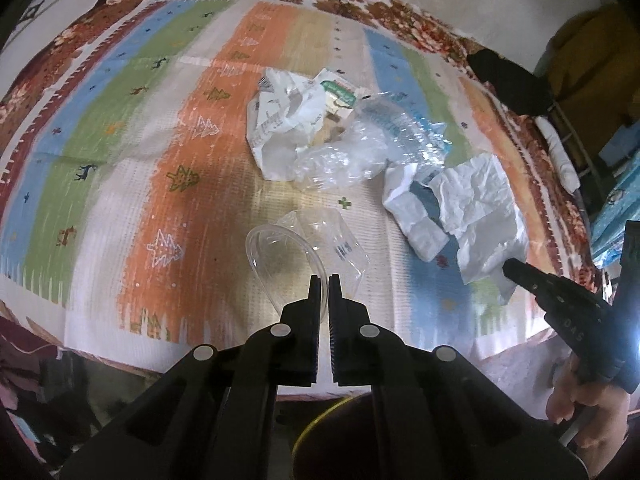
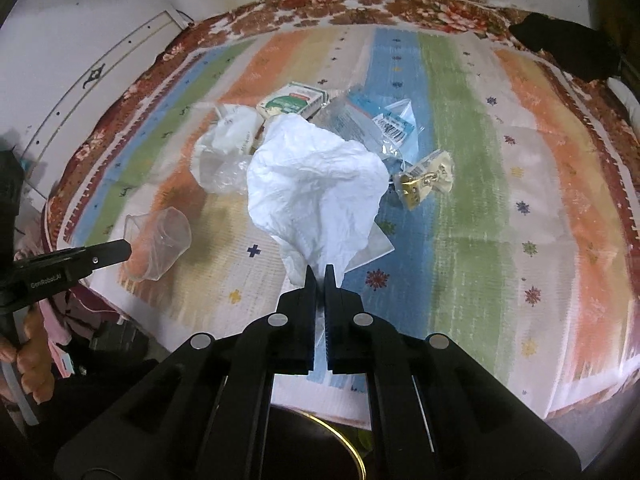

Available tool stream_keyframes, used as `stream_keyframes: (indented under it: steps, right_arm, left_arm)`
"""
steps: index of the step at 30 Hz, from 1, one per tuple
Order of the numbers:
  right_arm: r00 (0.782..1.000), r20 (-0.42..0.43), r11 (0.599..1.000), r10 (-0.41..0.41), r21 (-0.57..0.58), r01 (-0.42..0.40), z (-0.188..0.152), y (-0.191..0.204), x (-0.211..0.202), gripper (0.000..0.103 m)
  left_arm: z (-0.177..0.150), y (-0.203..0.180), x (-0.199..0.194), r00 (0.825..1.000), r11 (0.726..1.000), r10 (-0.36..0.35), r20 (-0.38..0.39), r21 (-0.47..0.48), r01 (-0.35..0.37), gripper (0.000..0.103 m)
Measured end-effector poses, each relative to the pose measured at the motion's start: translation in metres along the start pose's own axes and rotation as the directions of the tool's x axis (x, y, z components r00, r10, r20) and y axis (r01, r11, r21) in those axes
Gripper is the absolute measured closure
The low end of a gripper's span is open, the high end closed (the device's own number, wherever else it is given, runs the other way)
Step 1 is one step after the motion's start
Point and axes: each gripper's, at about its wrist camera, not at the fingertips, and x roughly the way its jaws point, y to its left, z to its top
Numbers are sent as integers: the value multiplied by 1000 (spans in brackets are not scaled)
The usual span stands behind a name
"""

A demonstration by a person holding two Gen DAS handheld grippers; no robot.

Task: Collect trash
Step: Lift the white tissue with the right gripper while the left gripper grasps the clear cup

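My left gripper is shut on the rim of a clear plastic cup, which lies tipped on the striped cloth; the cup also shows in the right wrist view. My right gripper is shut on a crumpled white paper and holds it up off the cloth; the paper also shows in the left wrist view. A pile of trash lies further back: a white plastic bag, a clear crushed wrapper, a green-labelled carton and a small yellow packet.
The striped cloth covers a table with a floral border. A dark bin with a yellow rim stands below the near edge. A black object lies at the far right corner. A wall stands behind.
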Motion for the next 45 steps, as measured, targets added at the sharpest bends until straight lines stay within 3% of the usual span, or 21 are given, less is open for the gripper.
stream_keyframes:
  steps: [4,11,15,22,45]
  right_arm:
    - [1000,4,999,-31,-33,31,-15,5,-16,100]
    - [999,46,999,3,-35,-1,-44,3,-54,100]
    - [999,52,1000,4,1,-4,-56,-6,-64,100]
    - [994,111,999,0,-33,4,-69,-2,-87,100]
    - [976,198,995,91,-61,-80,-144,13,-136,100]
  left_arm:
    - [-8,-12,-19,999,999,-19,38,30,18,100]
    - [-29,-34,-52,992,993,-65,106,104,53,100]
    - [-44,-39,-63,988,990,-94,125,121,79,100]
    - [-61,-38,-82,978,985,-125,167,135,103,100]
    - [-120,-42,-101,956,961,-238,172,186,205,100]
